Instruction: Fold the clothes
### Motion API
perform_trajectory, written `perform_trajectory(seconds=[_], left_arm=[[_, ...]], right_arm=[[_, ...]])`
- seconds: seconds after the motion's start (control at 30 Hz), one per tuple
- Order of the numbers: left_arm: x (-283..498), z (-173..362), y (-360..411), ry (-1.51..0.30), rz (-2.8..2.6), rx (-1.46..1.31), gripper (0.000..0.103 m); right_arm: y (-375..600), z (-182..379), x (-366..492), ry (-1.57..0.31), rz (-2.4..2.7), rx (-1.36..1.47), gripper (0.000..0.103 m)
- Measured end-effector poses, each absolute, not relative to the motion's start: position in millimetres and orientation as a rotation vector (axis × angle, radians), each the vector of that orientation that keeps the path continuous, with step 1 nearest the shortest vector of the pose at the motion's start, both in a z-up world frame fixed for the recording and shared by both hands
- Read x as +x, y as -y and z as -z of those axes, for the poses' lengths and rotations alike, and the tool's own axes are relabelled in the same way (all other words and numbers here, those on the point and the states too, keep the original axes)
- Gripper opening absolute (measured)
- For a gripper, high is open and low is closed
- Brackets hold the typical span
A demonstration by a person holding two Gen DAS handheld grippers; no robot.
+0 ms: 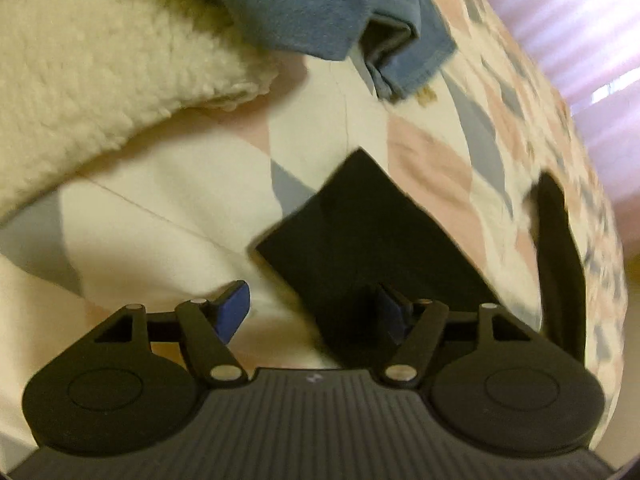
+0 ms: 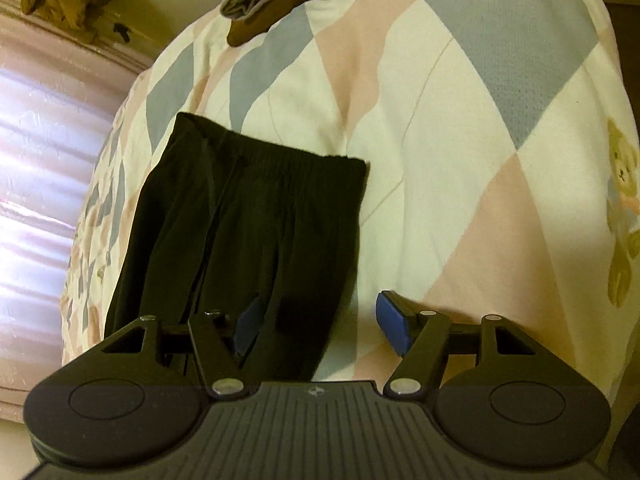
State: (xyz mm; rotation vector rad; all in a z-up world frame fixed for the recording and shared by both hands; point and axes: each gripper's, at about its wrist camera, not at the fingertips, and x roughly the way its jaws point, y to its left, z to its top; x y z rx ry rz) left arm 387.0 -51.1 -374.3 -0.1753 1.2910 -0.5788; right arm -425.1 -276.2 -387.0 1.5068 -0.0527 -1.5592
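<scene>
Now the black pants (image 2: 248, 240) lie flat on the quilt (image 2: 460, 184), laid long and narrow, with the stretchy waist end far from the right gripper (image 2: 320, 322). In the left view the pants (image 1: 360, 240) show a neat square corner, and another black strip lies apart near the quilt's edge; I cannot tell if it is the same cloth. Both grippers hang low over the near end of the pants with their jaws spread wide, pinching nothing. One blue pad of the left gripper (image 1: 316, 312) sits over the black cloth and the other over bare quilt. This could be pants half folded or pants just laid down done. If another fold is due, I think each gripper should pinch a near corner, catch all the layers, and lift both sides together. A fluffy blanket (image 1: 104, 80) and a blue cloth (image 1: 304, 8) lie farther back, clear of the pants.
</scene>
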Motion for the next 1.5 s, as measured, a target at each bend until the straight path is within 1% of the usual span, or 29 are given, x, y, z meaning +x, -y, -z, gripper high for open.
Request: perform_trajectory(seconds=[0.03,0.07,0.1,0.13,0.23,0.27,0.37,0.4,0.43,0.47,0.53,0.57,0.63,0.83,0.93,1.0,1.07,1.13,1.2,1.23,1.27,1.3,1.33,1.37,1.47,1.5], left_arm=[[389.3,377.6,53.4,-1.272,0.569,-0.204,0.044],[393.0,378.9,56.2,-1.264,0.563,-0.218,0.016],[397.9,379.3,61.7,-1.267,0.558,-0.203,0.004],[401.9,378.8,67.2,-1.266,0.571,-0.185,0.003],[397.5,364.6,93.3,-1.200,0.636,0.022,0.003],[394.4,362.1,99.3,-1.189,0.647,0.074,0.003],[390.9,365.3,106.9,-1.191,0.636,0.131,0.004],[391.0,368.6,108.0,-1.199,0.625,0.138,0.004],[389.8,371.4,108.3,-1.201,0.616,0.141,0.004],[388.9,373.2,110.1,-1.200,0.611,0.156,0.003],[382.5,368.9,116.2,-1.173,0.622,0.233,0.003],[378.9,364.5,120.5,-1.162,0.625,0.280,0.003],[374.0,348.1,123.6,-1.140,0.640,0.322,0.002],[356.2,275.0,101.7,-1.133,0.699,0.322,0.003],[334.7,252.5,87.9,-1.113,0.751,0.363,0.005],[319.8,259.0,80.5,-1.103,0.772,0.399,0.005],[303.7,281.3,76.0,-1.099,0.779,0.474,0.005],[290.0,313.9,60.5,-1.120,0.760,0.554,0.005],[287.2,331.1,37.6,-1.156,0.727,0.546,0.006],[286.4,338.6,24.8,-1.176,0.706,0.532,0.007],[287.6,341.3,15.3,-1.187,0.685,0.520,0.011],[288.9,343.8,5.9,-1.197,0.663,0.509,0.013],[290.2,344.6,-0.4,-1.186,0.630,0.525,0.015],[291.5,345.4,-6.6,-1.175,0.597,0.542,0.014],[293.4,341.0,-9.0,-1.150,0.531,0.578,0.013],[290.8,338.3,-2.7,-1.142,0.545,0.576,0.013]], right_arm=[[277.8,388.7,-426.3,0.063,1.561,1.507,0.065],[278.7,389.6,-429.0,0.085,1.561,1.513,0.065],[279.5,390.5,-431.7,0.107,1.561,1.519,0.065],[281.0,392.8,-434.6,0.133,1.555,1.529,0.065],[286.0,398.4,-441.8,0.202,1.554,1.536,0.065],[287.4,399.8,-443.6,0.206,1.556,1.534,0.063],[295.3,405.1,-447.8,0.218,1.548,1.529,0.063],[298.5,407.0,-448.9,0.222,1.544,1.527,0.061],[302.5,407.9,-449.3,0.218,1.546,1.519,0.048],[307.4,409.1,-450.1,0.198,1.551,1.518,0.027],[316.3,405.8,-449.6,0.132,1.563,1.493,0.009],[320.2,401.3,-448.3,0.086,1.569,1.469,0.005],[325.2,375.0,-443.3,0.007,1.573,1.384,0.003],[335.4,283.0,-470.2,-0.089,1.541,1.276,0.002],[342.8,257.2,-496.0,-0.162,1.548,1.270,0.002],[344.1,260.2,-509.5,-0.230,1.545,1.277,0.002],[343.9,283.0,-514.6,-0.315,1.537,1.302,0.002],[333.9,310.5,-517.8,-0.334,1.559,1.361,0.002],[323.9,336.9,-520.9,-0.339,1.568,1.413,0.004],[321.2,343.8,-521.4,-0.338,1.570,1.425,0.005],[318.5,350.7,-521.9,-0.336,1.572,1.438,0.006],[315.8,357.6,-522.4,-0.334,1.573,1.451,0.006],[313.2,364.3,-522.9,-0.332,1.575,1.463,0.010],[313.7,363.5,-521.8,-0.326,1.575,1.466,0.020],[315.1,361.2,-518.6,-0.309,1.575,1.473,0.033],[315.5,356.9,-515.0,-0.336,1.591,1.445,0.033]])
